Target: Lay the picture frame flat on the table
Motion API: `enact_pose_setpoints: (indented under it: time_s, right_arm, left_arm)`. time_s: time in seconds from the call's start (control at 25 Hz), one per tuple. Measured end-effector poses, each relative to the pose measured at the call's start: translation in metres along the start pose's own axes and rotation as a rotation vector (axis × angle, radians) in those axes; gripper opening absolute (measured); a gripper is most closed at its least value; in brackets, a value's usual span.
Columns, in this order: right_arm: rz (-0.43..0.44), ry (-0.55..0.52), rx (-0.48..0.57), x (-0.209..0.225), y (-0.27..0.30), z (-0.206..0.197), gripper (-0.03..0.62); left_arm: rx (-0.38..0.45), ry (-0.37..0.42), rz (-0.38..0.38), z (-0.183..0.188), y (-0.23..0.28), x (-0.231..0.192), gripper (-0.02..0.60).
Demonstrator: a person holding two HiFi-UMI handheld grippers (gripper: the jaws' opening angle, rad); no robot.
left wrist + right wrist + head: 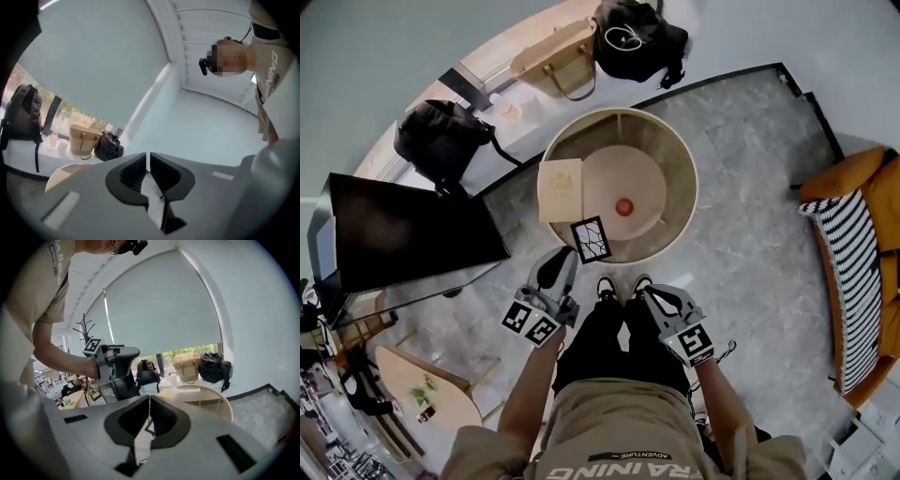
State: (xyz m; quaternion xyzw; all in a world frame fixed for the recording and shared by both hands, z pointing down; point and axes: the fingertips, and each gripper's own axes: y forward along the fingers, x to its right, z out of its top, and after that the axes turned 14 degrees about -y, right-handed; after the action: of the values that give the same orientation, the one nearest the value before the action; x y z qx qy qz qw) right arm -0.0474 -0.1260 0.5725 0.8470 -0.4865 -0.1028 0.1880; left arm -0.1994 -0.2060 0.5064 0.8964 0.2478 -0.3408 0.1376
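A small black picture frame (591, 239) with a black-and-white picture sits at the near edge of the round wooden table (680, 159); I cannot tell from above whether it leans or lies flat. Beside it are a tan book (561, 190) and a small red object (623, 206). My left gripper (557, 270) hovers just short of the frame, apart from it. In the left gripper view the left gripper (148, 161) is shut with nothing between its pads. My right gripper (652, 298) hangs lower, near the person's shoes. The right gripper (149, 406) is shut and empty.
On the window ledge behind the table are a tan bag (558, 61), a black bag (637, 37) and a black backpack (441, 136). A dark screen (403, 230) stands at the left. An orange sofa with a striped cushion (862, 253) is at the right.
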Motion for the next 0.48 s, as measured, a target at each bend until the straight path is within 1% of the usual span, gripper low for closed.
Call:
enact_pose_setpoints:
  time_s: [0.08, 0.12, 0.2, 0.24, 0.36, 0.44, 0.48]
  right_arm:
    - [-0.011, -0.04, 0.047, 0.006, -0.011, 0.035, 0.009]
    - [-0.01, -0.055, 0.068, 0.006, -0.018, 0.053, 0.009]
    - [-0.004, -0.093, 0.107, 0.004, -0.033, 0.087, 0.009]
    - [-0.006, -0.121, 0.126, 0.004, -0.04, 0.104, 0.009]
    - [-0.048, -0.183, 0.189, 0.014, -0.06, 0.151, 0.009]
    - [-0.1, -0.176, 0.234, 0.025, -0.073, 0.176, 0.009]
    - [-0.126, -0.156, 0.26, 0.031, -0.079, 0.186, 0.009]
  left_arm:
    - [-0.031, 0.08, -0.061, 0.014, 0.003, 0.033, 0.009]
    - [-0.049, 0.112, -0.087, 0.018, 0.002, 0.05, 0.008]
    - [-0.073, 0.151, -0.117, 0.028, -0.002, 0.082, 0.006]
    - [-0.071, 0.161, -0.123, 0.036, -0.004, 0.095, 0.007]
    - [-0.022, 0.219, -0.136, 0.068, -0.007, 0.132, 0.006]
    - [0.017, 0.282, -0.141, 0.088, -0.01, 0.154, 0.006]
    - [0.032, 0.312, -0.143, 0.096, -0.012, 0.162, 0.008]
